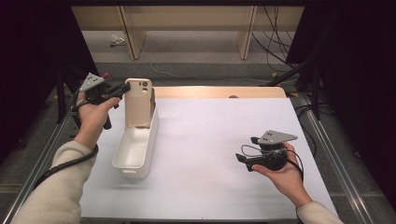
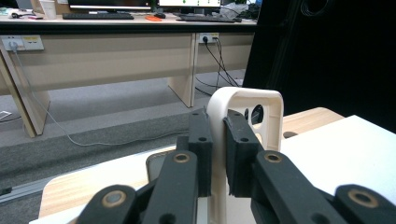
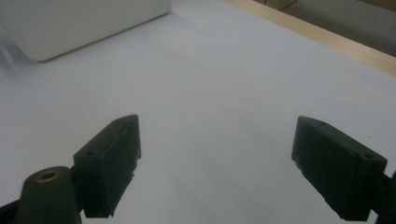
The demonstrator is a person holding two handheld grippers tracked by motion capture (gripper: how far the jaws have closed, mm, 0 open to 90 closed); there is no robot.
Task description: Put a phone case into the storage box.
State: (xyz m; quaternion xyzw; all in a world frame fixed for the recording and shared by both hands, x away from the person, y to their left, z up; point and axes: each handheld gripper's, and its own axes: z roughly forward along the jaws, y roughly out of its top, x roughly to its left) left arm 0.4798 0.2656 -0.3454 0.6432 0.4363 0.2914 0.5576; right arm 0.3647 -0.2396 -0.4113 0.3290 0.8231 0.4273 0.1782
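A beige phone case (image 1: 138, 100) with a camera cut-out stands upright at the far end of a long white bin (image 1: 150, 148). My left gripper (image 1: 125, 88) reaches in from the left at the table's far left. It is shut on the case's upper edge. In the left gripper view both black pads of that gripper (image 2: 217, 126) press on the rim of the case (image 2: 245, 95). My right gripper (image 1: 247, 149) is held low over the white table cover at the right, open. Between its jaws (image 3: 217, 154) lies nothing but bare cover, and a corner of the bin (image 3: 84, 23) lies beyond them.
The white cover (image 1: 215, 140) leaves a strip of wooden tabletop (image 1: 219, 91) bare at the far edge. Metal rails (image 1: 322, 135) run along both sides. Beyond the table are desk legs (image 1: 245, 37), floor cables (image 1: 273, 42) and black curtains.
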